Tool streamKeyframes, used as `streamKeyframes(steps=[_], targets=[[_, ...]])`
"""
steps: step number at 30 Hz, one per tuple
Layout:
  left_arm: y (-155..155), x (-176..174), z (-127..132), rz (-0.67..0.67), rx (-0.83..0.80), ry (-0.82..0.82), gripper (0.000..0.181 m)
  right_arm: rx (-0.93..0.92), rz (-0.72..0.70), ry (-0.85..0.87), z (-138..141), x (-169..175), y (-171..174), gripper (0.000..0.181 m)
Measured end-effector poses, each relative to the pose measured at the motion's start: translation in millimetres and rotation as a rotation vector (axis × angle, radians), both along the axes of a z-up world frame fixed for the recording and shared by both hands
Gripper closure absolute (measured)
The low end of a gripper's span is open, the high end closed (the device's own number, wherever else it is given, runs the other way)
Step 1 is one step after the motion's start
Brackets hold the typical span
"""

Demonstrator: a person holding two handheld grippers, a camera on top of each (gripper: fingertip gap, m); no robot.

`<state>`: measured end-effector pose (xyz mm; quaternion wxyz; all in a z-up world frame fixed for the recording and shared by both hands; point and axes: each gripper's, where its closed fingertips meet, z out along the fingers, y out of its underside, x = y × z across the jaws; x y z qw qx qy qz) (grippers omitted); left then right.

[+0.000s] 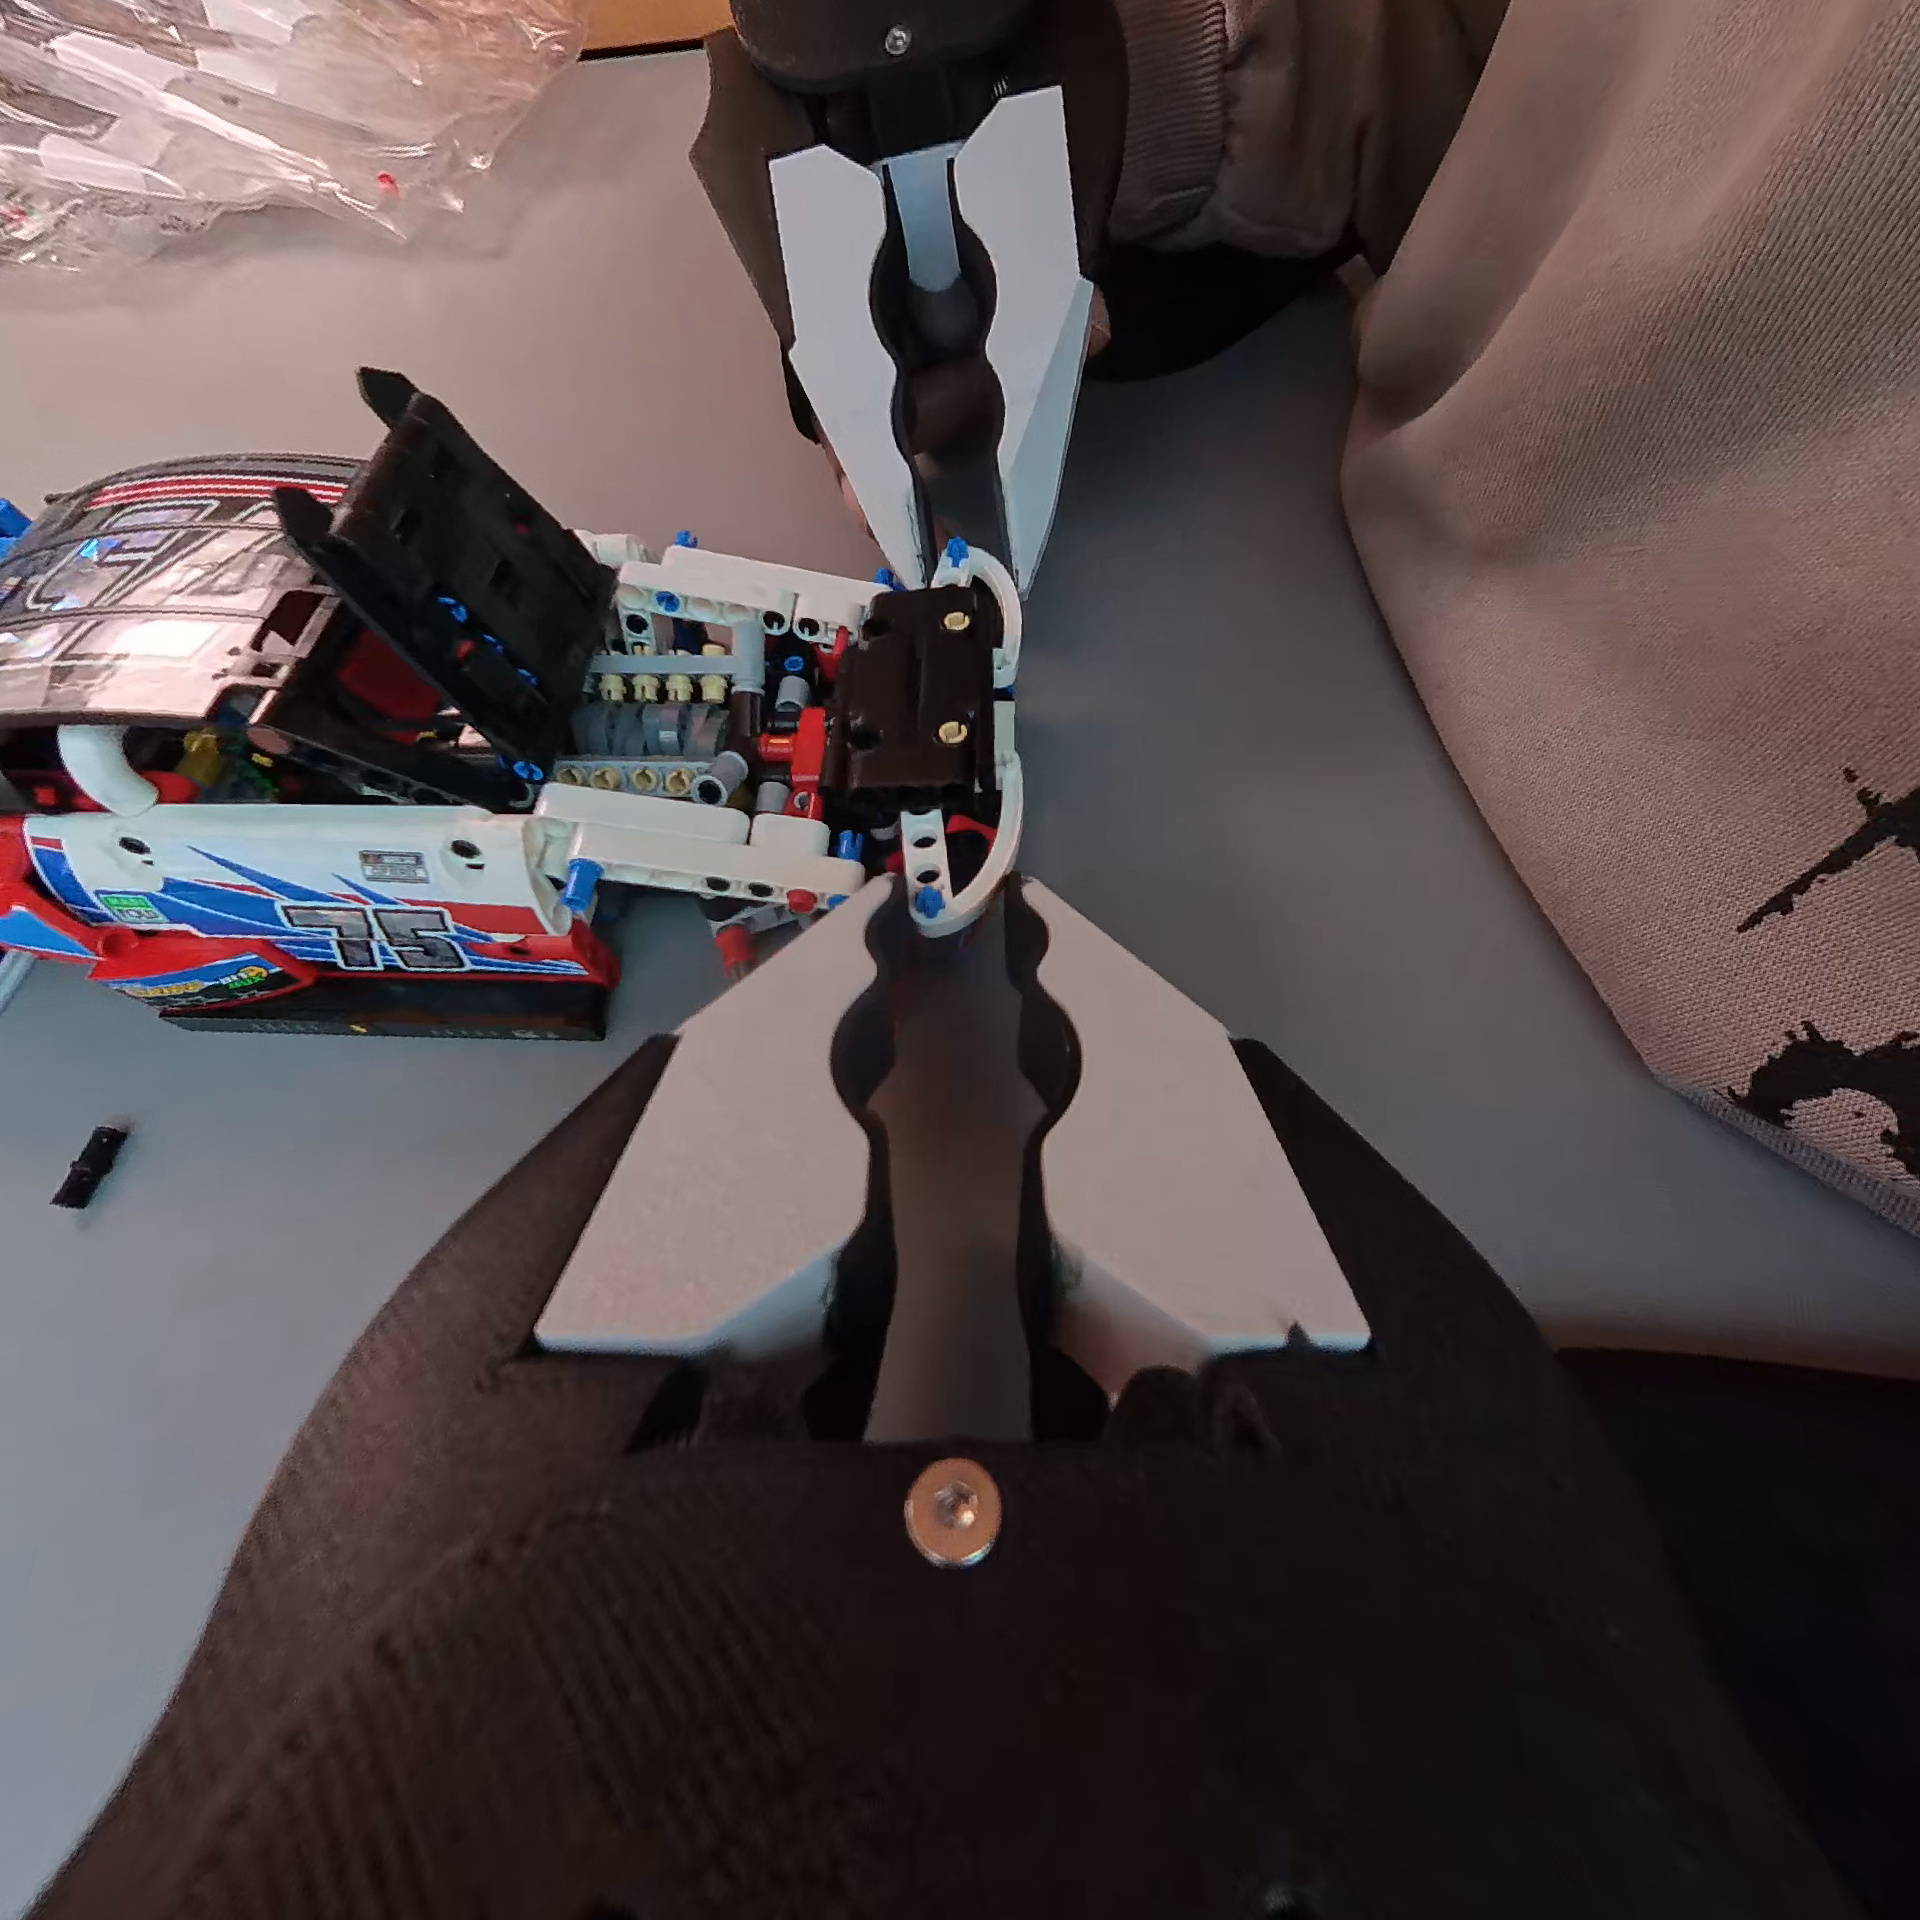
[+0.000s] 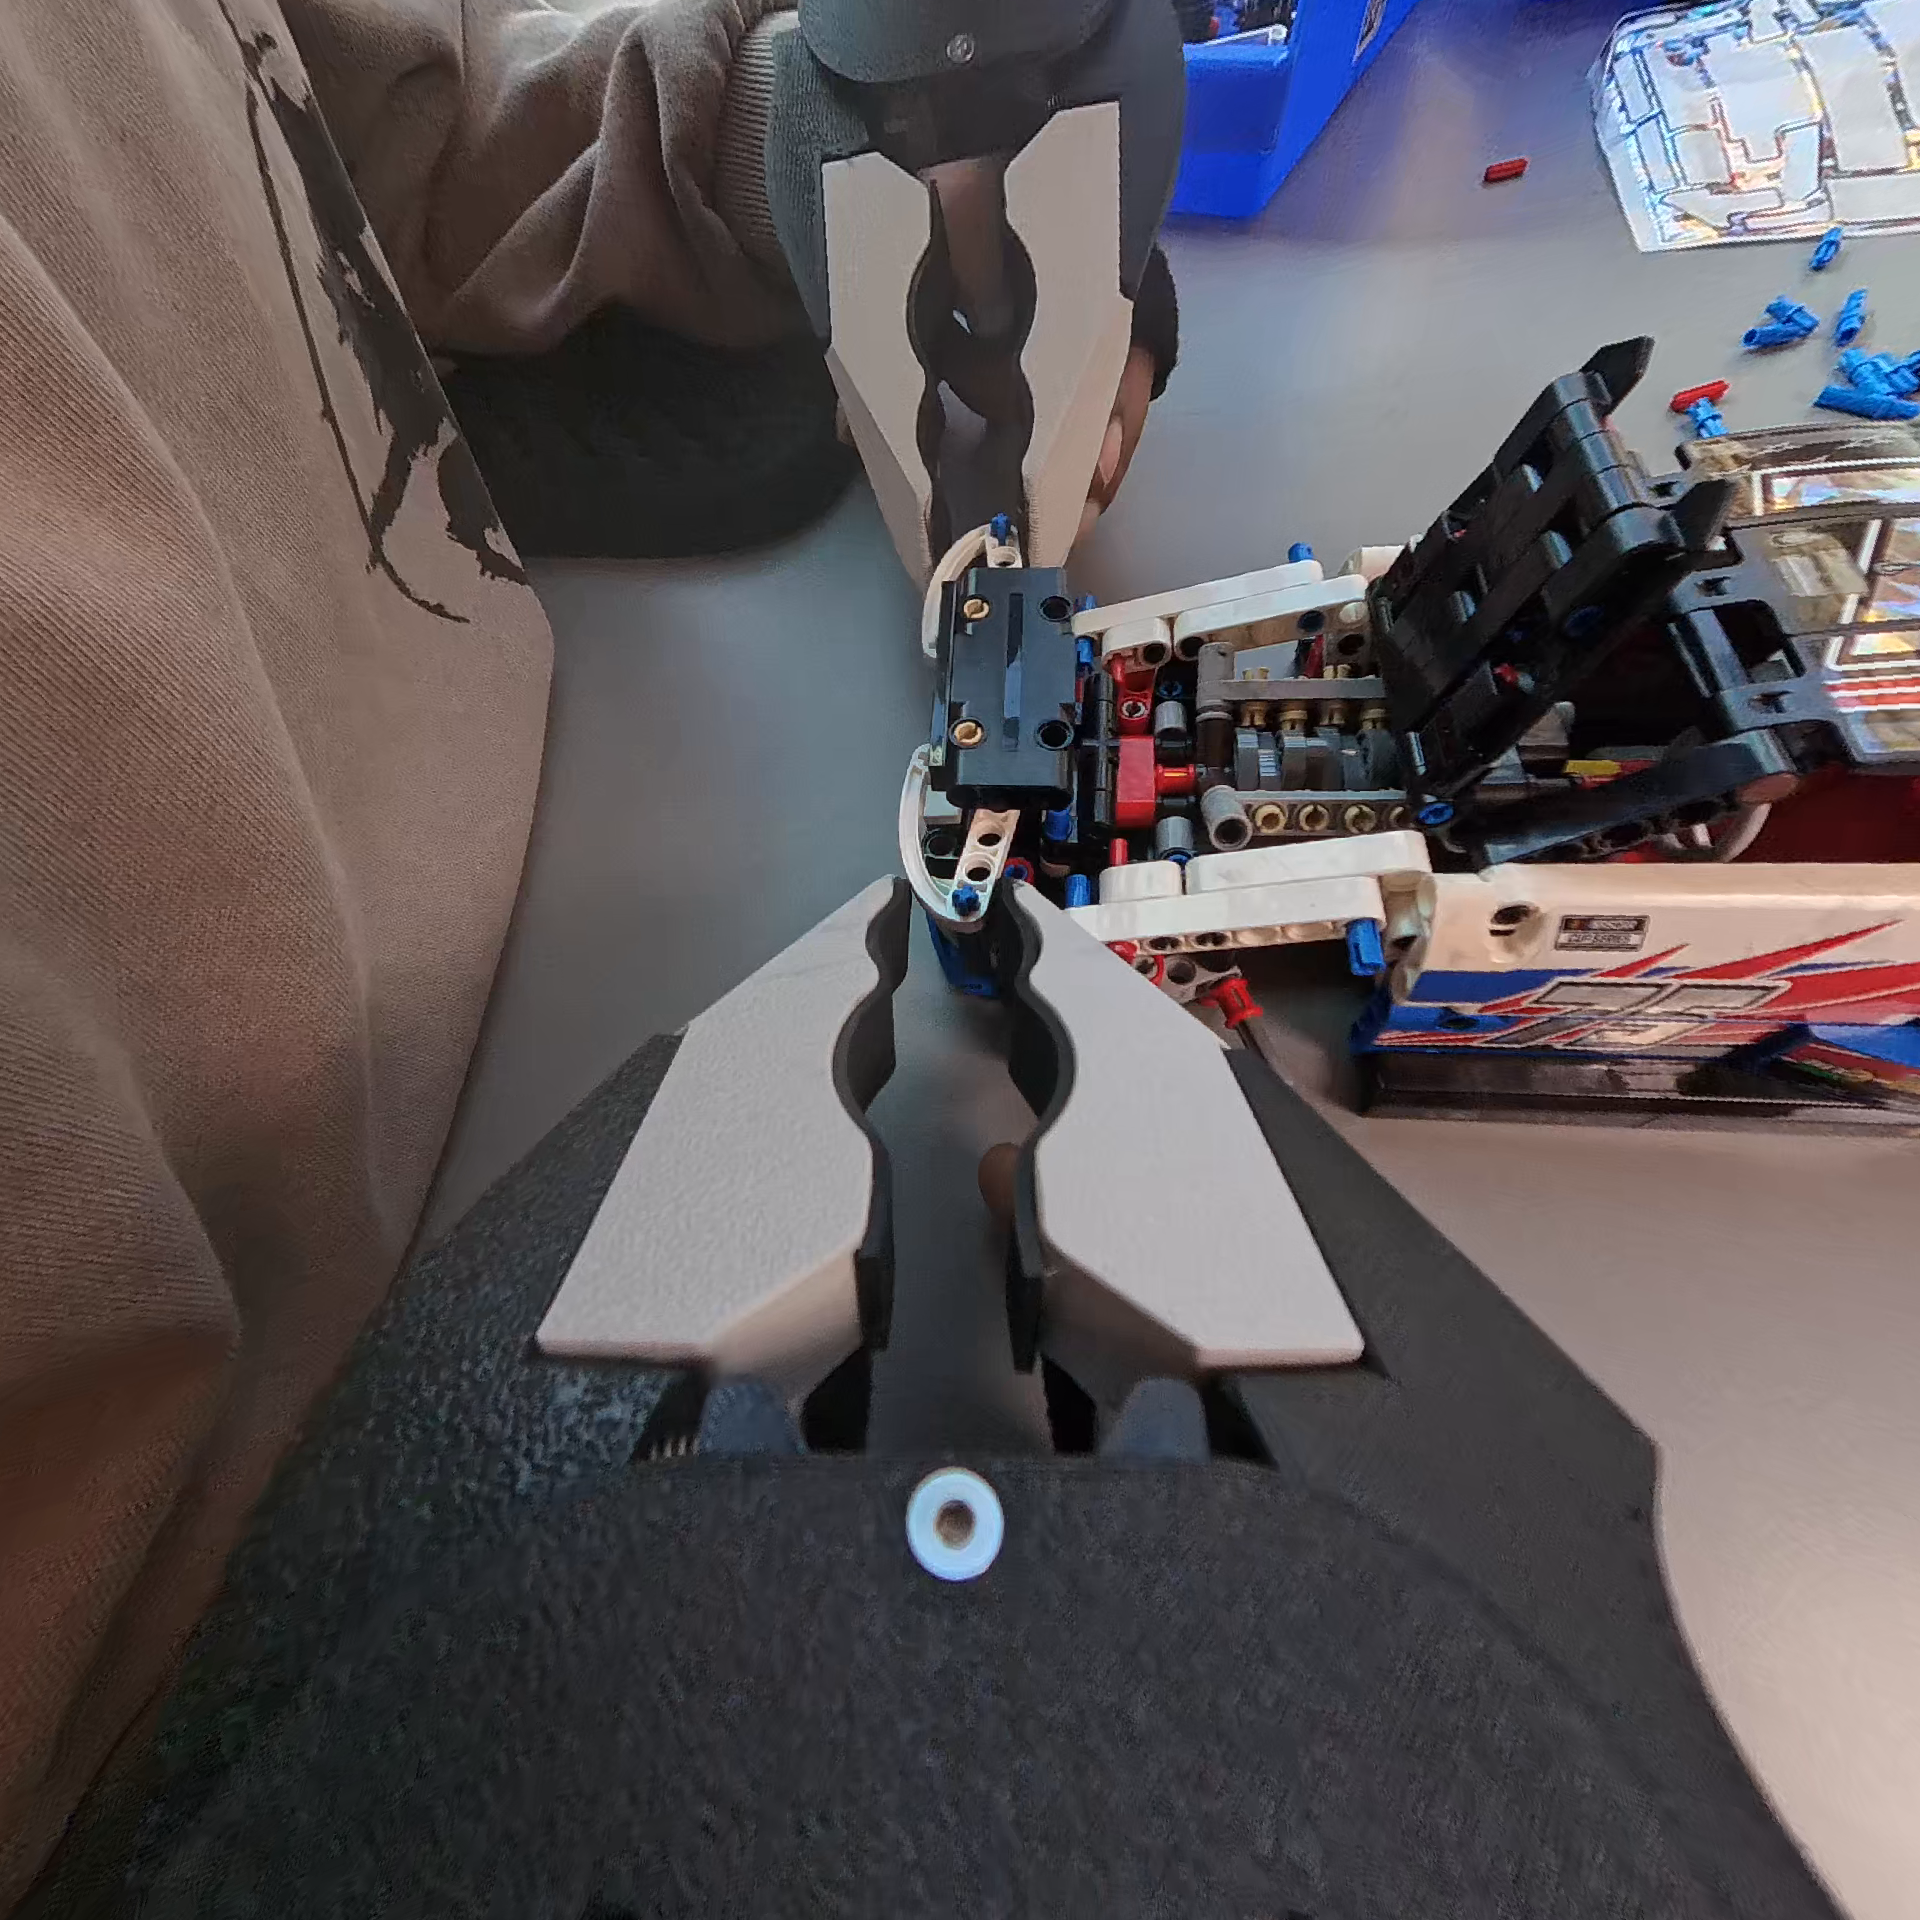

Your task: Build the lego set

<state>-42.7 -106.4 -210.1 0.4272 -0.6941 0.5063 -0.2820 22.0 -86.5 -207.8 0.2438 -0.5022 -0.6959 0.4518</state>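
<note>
A white, red and blue lego race car (image 1: pixel 312 883) lies on the grey table, also seen in the right wrist view (image 2: pixel 1610 956). Its black hood panel (image 1: pixel 468 582) is tilted up over the engine. A black block (image 1: pixel 914 707) sits at the car's near end between two white curved pieces. My left gripper (image 1: pixel 951 894) is shut on one white curved piece (image 1: pixel 982 883). My right gripper (image 2: pixel 956 899) is shut on the other white curved piece (image 2: pixel 930 862). The two grippers face each other across the car's end.
Clear plastic bags (image 1: pixel 208 114) lie at the back. A small black piece (image 1: pixel 94 1164) lies loose on the table. A blue box (image 2: pixel 1278 104), a sticker sheet (image 2: pixel 1766 114) and several loose blue pins (image 2: pixel 1860 364) lie beyond the car. A person's brown sweater (image 2: pixel 208 727) is close by. There is about 8 centimetres between the tips of the two grippers.
</note>
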Motion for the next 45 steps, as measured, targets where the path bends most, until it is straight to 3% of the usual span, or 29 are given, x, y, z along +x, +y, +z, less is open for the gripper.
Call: streamKeyframes(steps=[32,45], targets=[[1.1,0.0,2.9,0.015,-0.014,-0.030,0.170,0.052,-0.025,0.022,3.0,7.5,11.5,0.164],[-2.0,1.0,0.5,-0.002,-0.020,-0.016,0.170,0.035,-0.012,0.016,-0.2,11.3,9.9,0.175]])
